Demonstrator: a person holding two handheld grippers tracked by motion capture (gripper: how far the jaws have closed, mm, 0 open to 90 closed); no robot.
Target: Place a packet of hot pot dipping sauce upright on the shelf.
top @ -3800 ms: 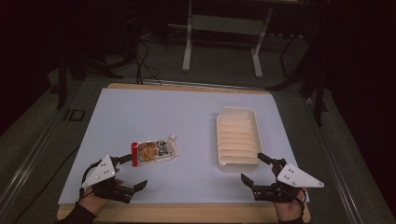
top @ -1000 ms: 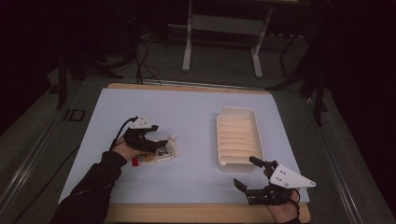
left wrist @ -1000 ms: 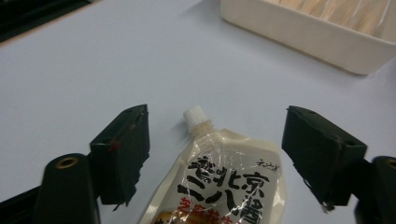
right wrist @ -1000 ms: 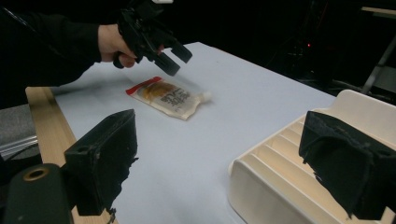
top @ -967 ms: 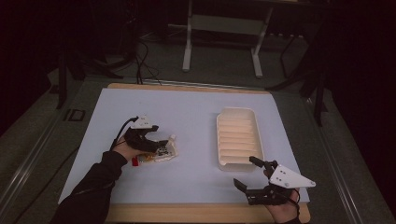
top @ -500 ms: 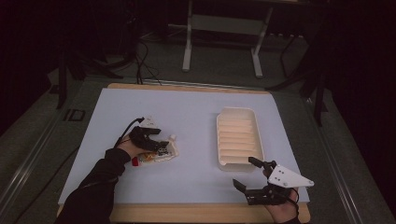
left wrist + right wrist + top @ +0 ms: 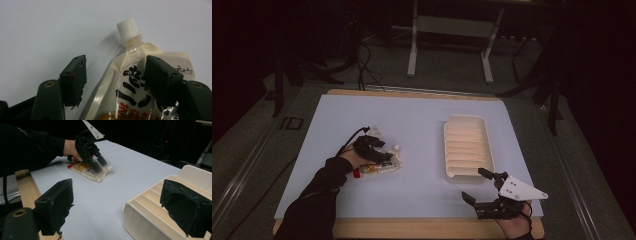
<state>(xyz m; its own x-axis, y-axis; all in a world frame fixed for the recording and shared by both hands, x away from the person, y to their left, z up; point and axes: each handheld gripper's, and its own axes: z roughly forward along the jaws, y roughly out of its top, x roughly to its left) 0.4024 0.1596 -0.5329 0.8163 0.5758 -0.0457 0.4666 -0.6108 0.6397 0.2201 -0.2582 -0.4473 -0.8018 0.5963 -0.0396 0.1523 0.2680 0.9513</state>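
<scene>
Two black jaws of the left gripper (image 7: pixel 113 75) stand apart, astride the upper part of a cream spouted pouch (image 7: pixel 140 97) with bold black printed characters. One jaw sits off the pouch's edge over bare surface, the other lies over the printed face, so nothing is clamped yet. Just beyond the jaws the pouch narrows to a neck with a white ribbed screw cap (image 7: pixel 128 28), which points away from the gripper. In the high view the same gripper (image 7: pixel 373 149) covers the pouch (image 7: pixel 379 167), which lies flat on the pale blue counter (image 7: pixel 422 125) with a red end toward the person's sleeve.

Judged from this stance, a close here could go badly. The pouch is soft and glossy, and the jaw resting on its face may simply press the film flat instead of getting under an edge, so the jaws could skid off or pinch only a fold. Squeezing near the neck could also push the contents toward the cap, and a lift by one corner would let the heavy body sag and slip free.

Farther out, the right gripper (image 7: pixel 484 192) rests at the counter's near edge with its jaws wide apart and nothing between them. Just past them stands a cream ribbed tray (image 7: pixel 467 150), well apart from the pouch.
</scene>
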